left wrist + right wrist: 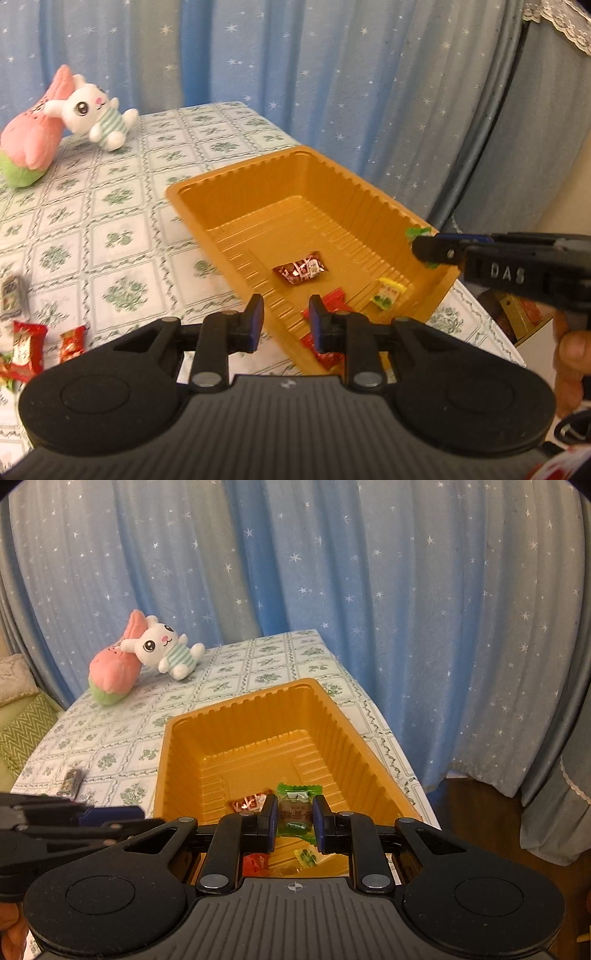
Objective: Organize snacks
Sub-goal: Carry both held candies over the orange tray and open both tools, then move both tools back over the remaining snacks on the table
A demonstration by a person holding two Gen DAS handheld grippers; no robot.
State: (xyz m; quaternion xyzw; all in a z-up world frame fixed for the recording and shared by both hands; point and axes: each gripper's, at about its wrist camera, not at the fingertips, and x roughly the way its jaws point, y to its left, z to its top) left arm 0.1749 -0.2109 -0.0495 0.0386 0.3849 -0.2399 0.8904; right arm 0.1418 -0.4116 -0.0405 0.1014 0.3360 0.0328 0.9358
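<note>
An orange plastic tray [207,192] sits on the patterned tablecloth; it also shows in the right wrist view [173,760]. Inside lie a dark red snack [300,272], a yellow-green snack [388,295] and red wrappers [332,306]. My left gripper [286,328] is open and empty above the tray's near left rim. My right gripper [295,821] is shut on a green-wrapped candy [295,808], held over the tray's near end. In the left wrist view the right gripper [428,251] comes in over the tray's right rim, green wrapper showing at its tip.
Loose red snacks [26,347] and a grey packet [13,299] lie on the table left of the tray. Two plush toys [74,118] lie at the far left corner. A blue starred curtain hangs behind. The table's right edge runs close beside the tray.
</note>
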